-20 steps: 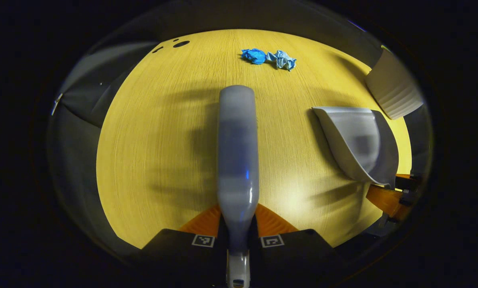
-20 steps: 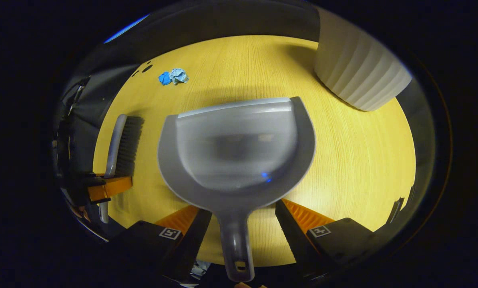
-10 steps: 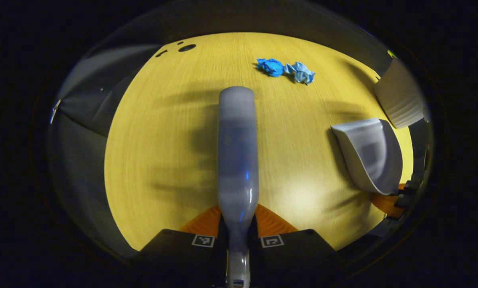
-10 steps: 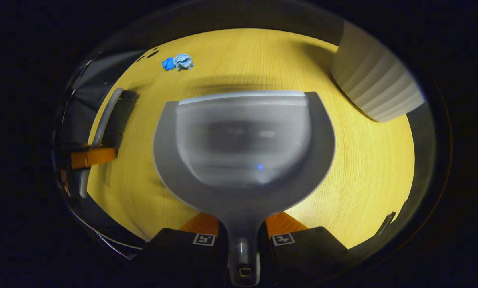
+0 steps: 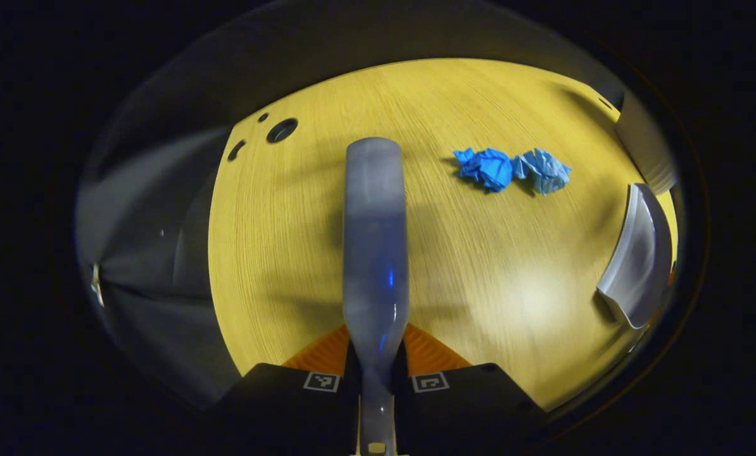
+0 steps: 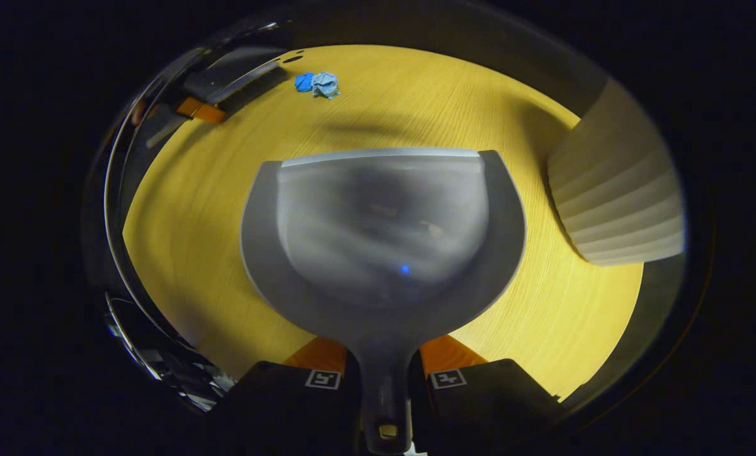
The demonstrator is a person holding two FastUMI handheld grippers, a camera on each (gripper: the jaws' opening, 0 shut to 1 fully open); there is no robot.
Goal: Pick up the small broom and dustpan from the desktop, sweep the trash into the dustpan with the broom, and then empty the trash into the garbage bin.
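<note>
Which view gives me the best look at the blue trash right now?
The left gripper view: the two crumpled blue wads lie large and distinct on the desktop, right of the broom. In the right gripper view they are tiny and far beyond the dustpan.

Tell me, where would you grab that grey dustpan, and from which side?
By its narrow handle, from the back end, opposite the open lip. The dustpan is a wide scoop that tapers to a slim stem, thin enough to fit between two fingers. That is how the right claw has it: its orange fingers press the stem from both sides, leaving the scoop's mouth free, facing the blue crumpled trash.
</note>
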